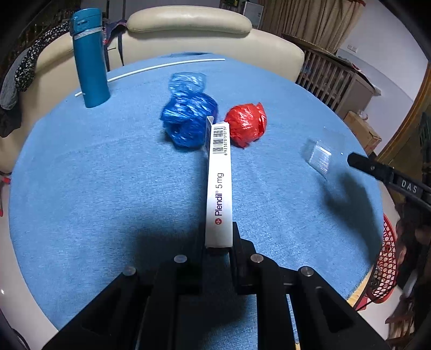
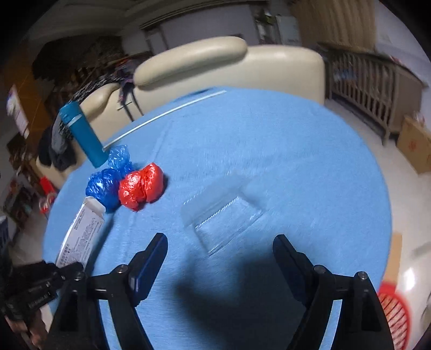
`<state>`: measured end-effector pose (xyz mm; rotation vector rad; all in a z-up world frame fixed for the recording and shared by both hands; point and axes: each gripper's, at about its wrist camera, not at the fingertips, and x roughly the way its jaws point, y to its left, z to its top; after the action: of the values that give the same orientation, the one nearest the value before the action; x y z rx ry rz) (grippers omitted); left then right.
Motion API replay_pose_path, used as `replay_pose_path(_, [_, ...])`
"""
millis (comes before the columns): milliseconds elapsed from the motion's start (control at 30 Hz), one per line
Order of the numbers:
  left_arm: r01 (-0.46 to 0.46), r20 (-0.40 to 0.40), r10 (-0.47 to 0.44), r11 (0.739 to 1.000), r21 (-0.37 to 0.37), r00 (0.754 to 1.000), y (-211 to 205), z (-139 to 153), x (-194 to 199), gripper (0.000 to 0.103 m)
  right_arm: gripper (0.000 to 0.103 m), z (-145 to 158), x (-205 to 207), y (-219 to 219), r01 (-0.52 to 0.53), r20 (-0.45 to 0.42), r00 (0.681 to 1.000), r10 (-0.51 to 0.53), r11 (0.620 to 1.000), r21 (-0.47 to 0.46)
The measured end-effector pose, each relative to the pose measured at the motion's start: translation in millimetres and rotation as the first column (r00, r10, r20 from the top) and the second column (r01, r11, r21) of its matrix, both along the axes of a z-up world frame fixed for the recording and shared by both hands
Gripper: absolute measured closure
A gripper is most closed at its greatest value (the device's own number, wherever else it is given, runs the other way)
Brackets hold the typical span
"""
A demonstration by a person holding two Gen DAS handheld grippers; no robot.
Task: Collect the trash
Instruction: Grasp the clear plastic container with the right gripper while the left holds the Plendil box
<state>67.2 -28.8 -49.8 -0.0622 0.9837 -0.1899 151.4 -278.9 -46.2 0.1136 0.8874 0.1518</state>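
My left gripper (image 1: pixel 218 242) is shut on a white Plendil medicine box (image 1: pixel 218 183), held above the blue tablecloth; the box also shows in the right wrist view (image 2: pixel 80 231). A crumpled blue plastic bag (image 1: pixel 188 115) and a crumpled red plastic bag (image 1: pixel 246 123) lie just beyond the box's far end, side by side (image 2: pixel 107 185) (image 2: pixel 141 185). A clear plastic tray (image 2: pixel 223 215) lies on the cloth just ahead of my open, empty right gripper (image 2: pixel 219 242). In the left wrist view the tray (image 1: pixel 319 157) lies at the right, close to the right gripper's finger (image 1: pixel 371 168).
A teal flask (image 1: pixel 90 58) stands at the table's far left, with a white tube (image 1: pixel 161 67) lying behind it. A cream sofa (image 1: pixel 188 24) lies beyond the table. A red mesh basket (image 1: pixel 385 258) sits below the table's right edge, also in the right wrist view (image 2: pixel 396 317).
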Motion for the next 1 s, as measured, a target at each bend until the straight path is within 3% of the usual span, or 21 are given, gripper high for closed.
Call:
replay_pose_path(200, [0.022, -0.021, -0.022, 1.000, -0.001, 1.000, -6.3, -7.4, 4.8, 0.087, 0.019, 2.8, 31.4, 10.9, -0.223, -0.011, 0.974, 0.224, 0.959, -0.176])
replay_pose_path(333, [0.017, -0.033, -0.017, 1.000, -0.003, 0.999, -4.3, -9.8, 11.1, 0.088, 0.019, 1.4, 51.9, 15.3, -0.324, -0.043, 0.946, 0.322, 0.925, -0.198])
replay_pose_path(500, [0.032, -0.032, -0.031, 0.999, 0.006, 0.999, -8.3, -8.6, 13.2, 0.087, 0.017, -12.3, 67.2, 18.9, -0.376, -0.051, 0.926, 0.373, 0.903, -0.207])
replay_pose_path(700, [0.037, -0.031, -0.037, 0.999, 0.010, 0.999, -11.8, -8.2, 13.2, 0.087, 0.017, -31.4, 74.3, 22.9, -0.376, -0.076, 0.926, 0.369, 0.898, -0.227])
replay_pose_path(833, [0.044, -0.031, -0.044, 0.999, 0.013, 0.999, -14.4, -8.1, 13.3, 0.087, 0.017, -35.3, 77.4, 19.0, -0.350, -0.063, 0.937, 0.345, 0.914, -0.203])
replay_pose_path(1000, [0.050, -0.035, -0.050, 0.999, 0.002, 0.998, -13.9, -8.3, 12.8, 0.087, 0.017, -32.1, 77.3, 21.4, -0.374, -0.067, 0.927, 0.370, 0.891, -0.257])
